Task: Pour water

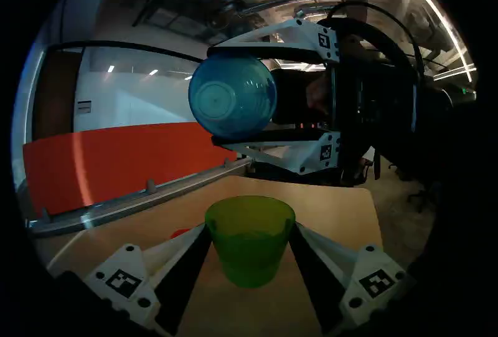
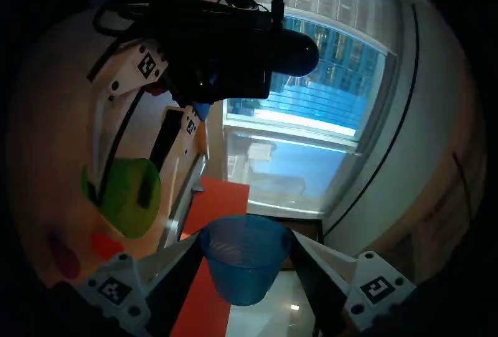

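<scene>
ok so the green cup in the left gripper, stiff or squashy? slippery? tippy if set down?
Green cup looks thin, translucent plastic: probably light, and may flex where the left gripper squeezes it. Smooth tapered walls could slide in that grip. Narrow base, wide rim: likely tips easily when nudged.

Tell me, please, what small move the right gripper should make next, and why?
Probably bring the right gripper toward the left gripper so the mouth of the translucent blue plastic cup sits over the translucent green plastic cup: the blue one is tipped sideways, higher up, mouth pointing away.
</scene>
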Motion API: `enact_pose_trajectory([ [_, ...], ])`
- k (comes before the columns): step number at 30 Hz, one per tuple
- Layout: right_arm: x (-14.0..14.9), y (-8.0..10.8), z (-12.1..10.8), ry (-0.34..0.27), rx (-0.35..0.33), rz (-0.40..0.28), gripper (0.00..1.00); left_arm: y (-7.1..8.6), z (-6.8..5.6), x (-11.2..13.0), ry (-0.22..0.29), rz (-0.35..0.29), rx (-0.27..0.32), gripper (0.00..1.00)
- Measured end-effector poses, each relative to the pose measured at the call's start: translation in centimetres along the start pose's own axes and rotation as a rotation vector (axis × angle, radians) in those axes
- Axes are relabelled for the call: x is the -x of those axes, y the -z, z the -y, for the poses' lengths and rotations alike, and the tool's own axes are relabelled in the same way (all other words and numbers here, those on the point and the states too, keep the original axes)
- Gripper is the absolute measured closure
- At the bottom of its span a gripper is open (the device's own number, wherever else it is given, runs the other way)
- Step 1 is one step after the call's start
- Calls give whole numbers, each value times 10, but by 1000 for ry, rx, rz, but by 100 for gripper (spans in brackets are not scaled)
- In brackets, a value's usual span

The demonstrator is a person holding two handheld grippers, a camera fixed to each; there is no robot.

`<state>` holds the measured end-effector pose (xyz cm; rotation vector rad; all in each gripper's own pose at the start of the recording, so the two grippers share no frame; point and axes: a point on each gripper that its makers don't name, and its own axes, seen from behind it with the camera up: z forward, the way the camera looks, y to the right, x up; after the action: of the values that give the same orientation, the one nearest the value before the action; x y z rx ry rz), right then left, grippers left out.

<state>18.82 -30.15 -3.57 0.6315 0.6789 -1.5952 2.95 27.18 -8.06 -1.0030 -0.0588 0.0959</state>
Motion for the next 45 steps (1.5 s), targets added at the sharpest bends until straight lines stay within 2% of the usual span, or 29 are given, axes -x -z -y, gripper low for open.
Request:
enact_pose_trajectory([
  [5,3,1,3,-54,1,0,8,0,1,-1,6,-4,2,15],
  [9,7,3,6,-153,8,-1,8,0,1,-1,5,-4,2,15],
  [21,25,18,13,-573,26,-11,8,2,2,0,1,3,-1,15],
  [30,17,27,16,-890,32,-27,8,3,2,1,-7,15,-2,15],
  [35,15,31,23,-1066,18,-26,8,4,5,1,-8,15,-9,15],
  [42,13,34,30,-1347,-16,-28,8,7,8,1,-9,17,-15,15],
  [45,11,36,32,-1423,-30,-35,8,8,9,2,-11,20,-20,15],
])
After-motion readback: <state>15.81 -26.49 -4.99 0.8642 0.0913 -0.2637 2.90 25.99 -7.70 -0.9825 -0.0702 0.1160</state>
